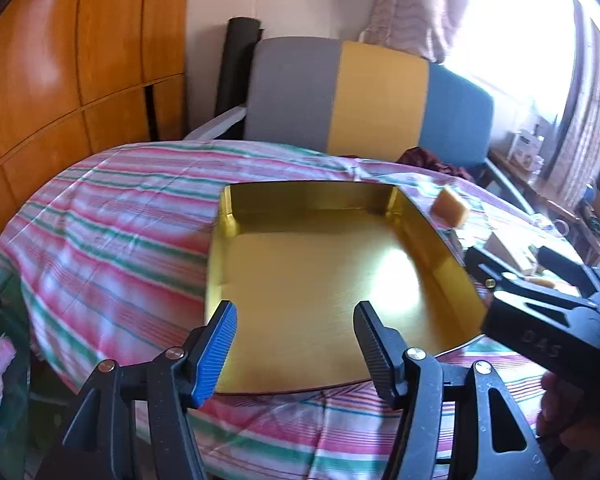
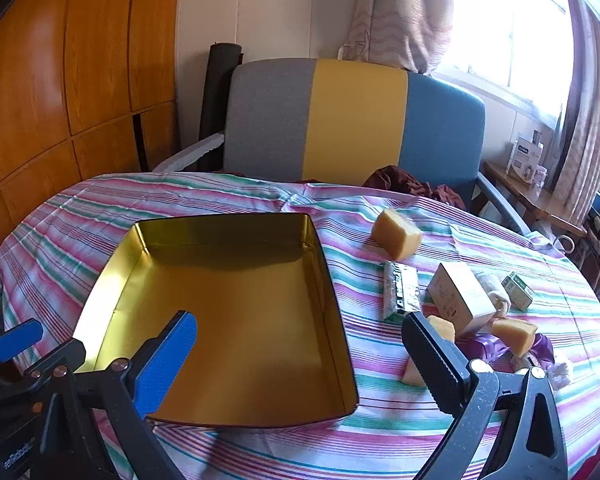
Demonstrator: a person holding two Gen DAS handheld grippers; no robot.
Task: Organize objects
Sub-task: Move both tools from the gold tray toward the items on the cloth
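An empty gold tin tray (image 2: 112, 276) lies on the striped tablecloth; it also shows in the left wrist view (image 1: 236, 216). My left gripper (image 1: 296, 332) is open and empty above the tray's near edge. My right gripper (image 2: 300, 344) is open and empty over the tray's near right corner. To the right of the tray lie a yellow sponge block (image 2: 396, 234), a green foil packet (image 2: 400, 290), a white carton (image 2: 460, 296), a small green box (image 2: 518, 290), more yellow blocks (image 2: 514, 334) and a purple wrapper (image 2: 484, 346). One yellow block (image 1: 450, 208) shows in the left view.
A grey, yellow and blue chair (image 2: 352, 124) stands behind the table with a dark red cloth (image 2: 412, 188) on its seat. Wooden cabinets (image 2: 60, 80) fill the left. A side shelf with boxes (image 2: 524, 160) stands at the right under the window.
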